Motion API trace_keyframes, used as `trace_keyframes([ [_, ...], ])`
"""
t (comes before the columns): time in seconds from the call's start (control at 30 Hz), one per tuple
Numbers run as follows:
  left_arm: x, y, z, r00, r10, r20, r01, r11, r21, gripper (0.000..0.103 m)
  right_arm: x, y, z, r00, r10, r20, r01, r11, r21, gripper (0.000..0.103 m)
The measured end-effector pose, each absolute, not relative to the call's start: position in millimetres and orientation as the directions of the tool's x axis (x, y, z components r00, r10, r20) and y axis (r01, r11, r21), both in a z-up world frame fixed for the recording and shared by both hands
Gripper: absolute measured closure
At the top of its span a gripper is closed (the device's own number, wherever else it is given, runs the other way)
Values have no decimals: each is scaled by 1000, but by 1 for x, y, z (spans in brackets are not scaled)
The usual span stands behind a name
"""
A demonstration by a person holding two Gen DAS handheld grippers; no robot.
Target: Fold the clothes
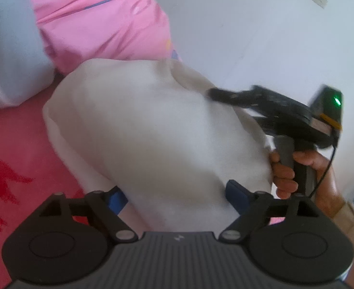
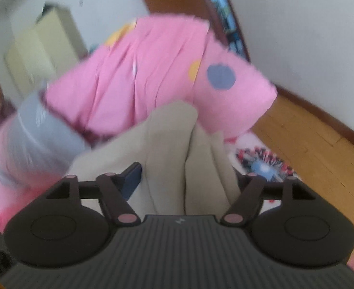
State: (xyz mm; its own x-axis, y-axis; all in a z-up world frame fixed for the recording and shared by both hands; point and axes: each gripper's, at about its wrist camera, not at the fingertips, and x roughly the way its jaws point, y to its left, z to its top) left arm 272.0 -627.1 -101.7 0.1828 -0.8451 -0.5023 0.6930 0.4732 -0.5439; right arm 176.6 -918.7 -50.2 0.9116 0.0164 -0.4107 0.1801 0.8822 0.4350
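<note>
Closest to me, between the blue pads of my left gripper [image 1: 174,196], passes the lower edge of the cream garment [image 1: 153,125]; the fingers stand rather wide and cloth fills the gap, but the tips are covered, so I cannot tell if they really pinch it or only rest around it. In the right wrist view it is similar: the cloth runs in soft vertical folds down between the fingers of my right gripper [image 2: 189,180], and the right pad is hidden behind fabric, so the grip there I also cannot judge with certainty. From the left camera I see the right gripper from the side, its tip reaching into the far upper edge of the garment, with my right hand [image 1: 290,168] wrapped around the grey handle and the wrist bent inward toward the cloth. I think I hold the piece at two opposite edges because this keeps it spread and stops it from collapsing (thin fabric bunches very easily). The garment seems raised above the red bedsheet [image 1: 10,149], not lying flat on it, and both views are blurred, so some motion is likely. Whether it is being opened for a fold or already carried half-folded, I cannot say. Behind it lies a pink quilt [image 2: 153,72] with coloured dots, beside it a grey-white pillow [image 1: 8,55], then the wooden floor [image 2: 309,144].
</note>
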Motion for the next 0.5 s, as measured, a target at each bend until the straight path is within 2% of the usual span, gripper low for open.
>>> trace_keyframes([
  [0.13, 308, -594, -110, 114, -903, -414, 504, 412, -759, 13, 138, -923, -47, 951, -35, -306, 198, 830, 521, 20],
  [0.2, 324, -574, -110, 150, -916, -371, 443, 398, -803, 12, 119, -925, -45, 965, -65, -254, 202, 802, 563, 20],
  [0.27, 337, -563, -104, 224, -898, -378, 443, 439, -781, 11, 100, -927, -43, 974, -97, -203, 202, 771, 604, 23],
  [0.33, 346, -560, -102, 269, -880, -391, 448, 474, -758, 11, 81, -929, -41, 980, -131, -152, 199, 739, 643, 43],
  [0.43, 351, -569, -104, 322, -844, -428, 463, 535, -707, 11, 82, -912, -43, 978, -112, -176, 195, 784, 590, 67],
  [0.5, 348, -575, -107, 337, -830, -445, 470, 558, -684, 12, 90, -906, -50, 975, -89, -205, 193, 798, 571, 72],
])
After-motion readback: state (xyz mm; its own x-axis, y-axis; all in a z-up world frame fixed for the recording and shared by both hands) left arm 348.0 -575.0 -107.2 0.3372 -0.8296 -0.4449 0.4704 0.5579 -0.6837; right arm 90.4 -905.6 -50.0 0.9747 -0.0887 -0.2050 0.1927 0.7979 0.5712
